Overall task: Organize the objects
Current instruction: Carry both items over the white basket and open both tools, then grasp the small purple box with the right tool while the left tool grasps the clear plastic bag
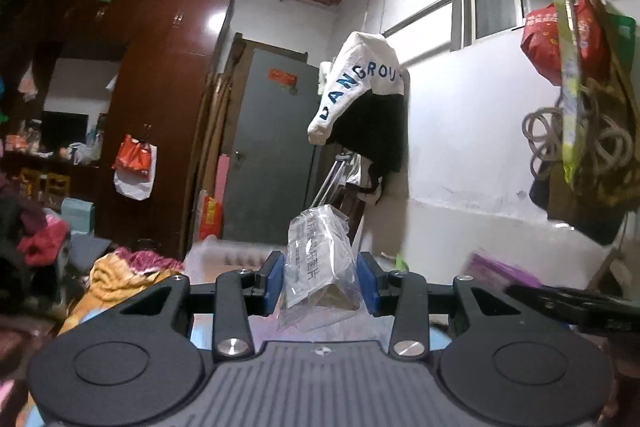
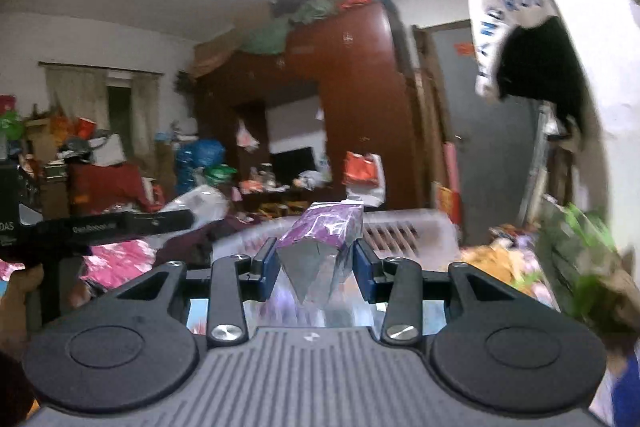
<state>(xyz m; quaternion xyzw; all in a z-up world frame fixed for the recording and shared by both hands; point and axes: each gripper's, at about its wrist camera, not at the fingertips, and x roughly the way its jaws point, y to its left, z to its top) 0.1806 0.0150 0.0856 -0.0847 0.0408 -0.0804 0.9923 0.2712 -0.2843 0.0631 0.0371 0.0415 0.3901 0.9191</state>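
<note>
My left gripper (image 1: 320, 281) is shut on a clear plastic packet with printed text (image 1: 318, 259), held upright in the air. My right gripper (image 2: 316, 265) is shut on a purple and silver foil packet (image 2: 320, 239). The right gripper's arm shows at the right edge of the left wrist view (image 1: 568, 301), with the purple packet (image 1: 496, 273) blurred. The left gripper (image 2: 120, 225) shows at the left of the right wrist view, with its clear packet (image 2: 200, 203). A translucent white plastic basket (image 2: 404, 227) lies just beyond the right gripper; it also shows in the left wrist view (image 1: 236, 255).
A dark red wardrobe (image 1: 160, 87) and a grey door (image 1: 268, 147) stand ahead. A white and black garment (image 1: 364, 99) hangs from a rail on the wall. Bags and rope (image 1: 580, 107) hang at right. Piled clothes (image 1: 120, 271) lie below left.
</note>
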